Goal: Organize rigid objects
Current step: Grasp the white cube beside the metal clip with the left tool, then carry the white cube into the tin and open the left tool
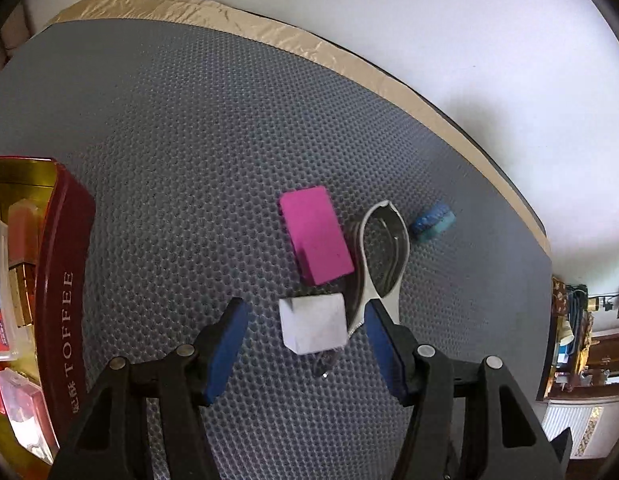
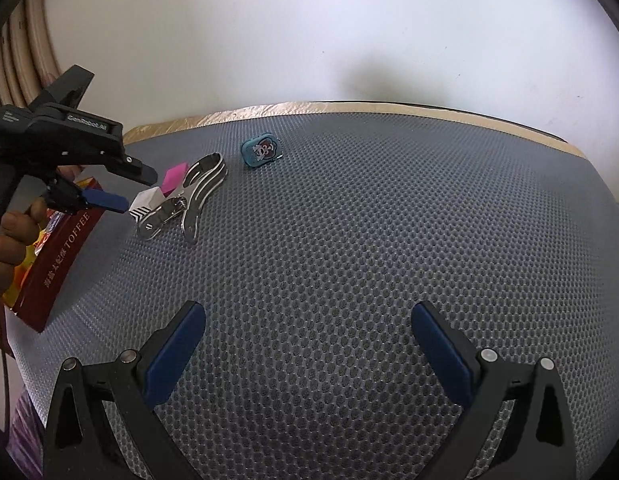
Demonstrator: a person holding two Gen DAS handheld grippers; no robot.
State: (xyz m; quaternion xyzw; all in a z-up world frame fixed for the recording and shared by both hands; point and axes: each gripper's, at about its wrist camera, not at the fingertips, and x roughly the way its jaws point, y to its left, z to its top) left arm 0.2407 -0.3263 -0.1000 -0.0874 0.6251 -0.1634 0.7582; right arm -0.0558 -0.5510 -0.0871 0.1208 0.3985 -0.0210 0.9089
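Observation:
My left gripper (image 1: 305,340) hangs open over a small white block (image 1: 313,326), which lies on the mat between the two blue pads (image 1: 229,344) without touching either. Just beyond it lies a pink block (image 1: 315,236), and a metal spring clip (image 1: 383,256) lies to their right. Farther right sits a small blue tin (image 1: 433,222). The right wrist view shows the left gripper (image 2: 133,188) at the far left, above the white block (image 2: 147,200), pink block (image 2: 175,176) and clip (image 2: 185,204). My right gripper (image 2: 309,344) stands open and empty over bare mat.
A red toffee tin (image 1: 61,300) with several packets inside stands open at the left, seen also as the toffee tin (image 2: 65,248) under a hand (image 2: 13,236). The blue tin (image 2: 262,151) has a cartoon lid. The grey mat (image 2: 369,240) ends at a gold-edged back border by the wall.

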